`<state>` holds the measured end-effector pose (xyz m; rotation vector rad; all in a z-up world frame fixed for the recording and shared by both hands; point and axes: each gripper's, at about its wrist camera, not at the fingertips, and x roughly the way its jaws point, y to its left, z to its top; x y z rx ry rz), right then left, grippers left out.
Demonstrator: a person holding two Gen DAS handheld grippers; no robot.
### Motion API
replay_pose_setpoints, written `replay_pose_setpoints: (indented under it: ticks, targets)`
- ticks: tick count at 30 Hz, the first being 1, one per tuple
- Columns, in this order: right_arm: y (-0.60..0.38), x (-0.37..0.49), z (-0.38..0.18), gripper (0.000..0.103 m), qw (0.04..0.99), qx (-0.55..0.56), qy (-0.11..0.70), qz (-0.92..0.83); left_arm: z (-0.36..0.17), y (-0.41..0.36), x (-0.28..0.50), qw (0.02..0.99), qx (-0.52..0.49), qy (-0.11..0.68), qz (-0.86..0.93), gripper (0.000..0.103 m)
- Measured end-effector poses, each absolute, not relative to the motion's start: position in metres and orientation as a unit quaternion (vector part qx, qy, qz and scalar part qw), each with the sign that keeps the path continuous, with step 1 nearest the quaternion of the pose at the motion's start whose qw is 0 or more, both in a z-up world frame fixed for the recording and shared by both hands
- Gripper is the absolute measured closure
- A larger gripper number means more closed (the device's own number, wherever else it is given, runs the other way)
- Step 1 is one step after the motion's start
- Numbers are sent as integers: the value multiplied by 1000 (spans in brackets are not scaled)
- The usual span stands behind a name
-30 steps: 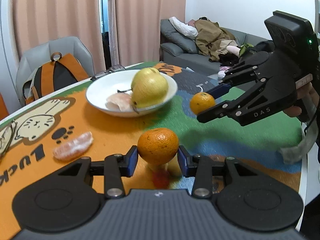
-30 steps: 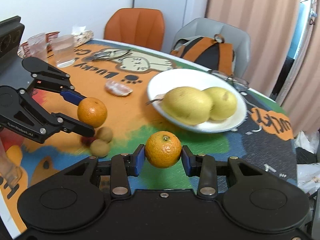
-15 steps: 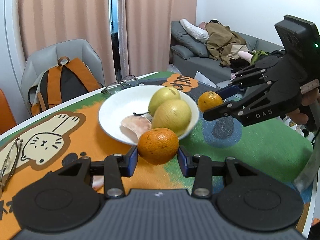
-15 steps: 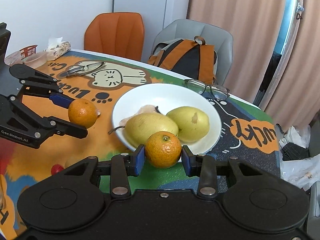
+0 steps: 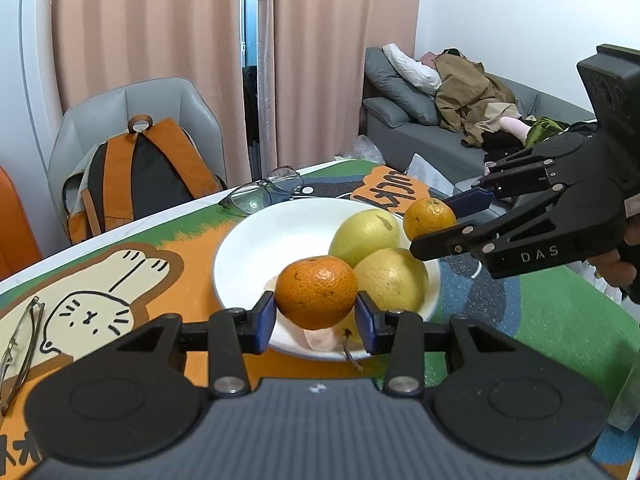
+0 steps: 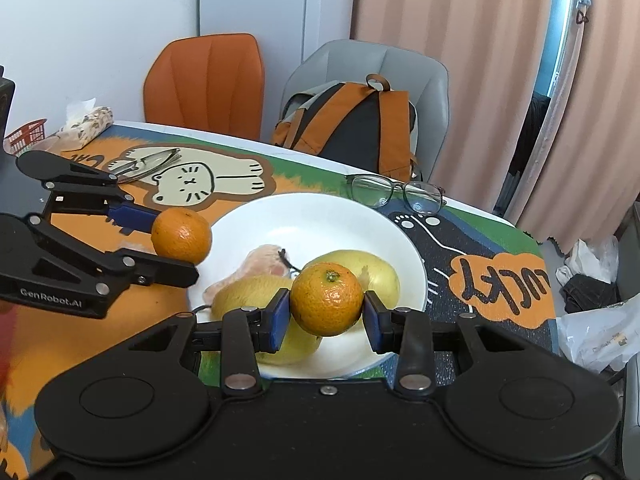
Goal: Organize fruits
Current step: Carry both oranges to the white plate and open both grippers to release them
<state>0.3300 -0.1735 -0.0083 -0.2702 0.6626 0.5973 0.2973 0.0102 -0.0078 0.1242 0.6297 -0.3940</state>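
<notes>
A white bowl on the table holds two yellow pears and a pale pink fruit piece. My left gripper is shut on an orange mandarin above the bowl's near rim; it shows in the right wrist view at the bowl's left edge. My right gripper is shut on a second mandarin above the pears; in the left wrist view it holds that mandarin over the bowl's right rim.
Glasses lie behind the bowl, another pair at the left. A grey chair with an orange backpack and an orange chair stand beyond the table. A tissue pack lies far left.
Both grippers have carried their mandarins forward from over the mat to above the bowl. The loose small fruits and the peeled segment on the mat have passed out of view.
</notes>
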Motion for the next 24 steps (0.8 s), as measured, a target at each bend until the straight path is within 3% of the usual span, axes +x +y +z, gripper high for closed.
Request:
replay_pose_setpoints:
  ticks: [24]
  targets:
    - [-145,351,-11,66,896,-118,328,276,-31,9,344,923,47,349,-154,61]
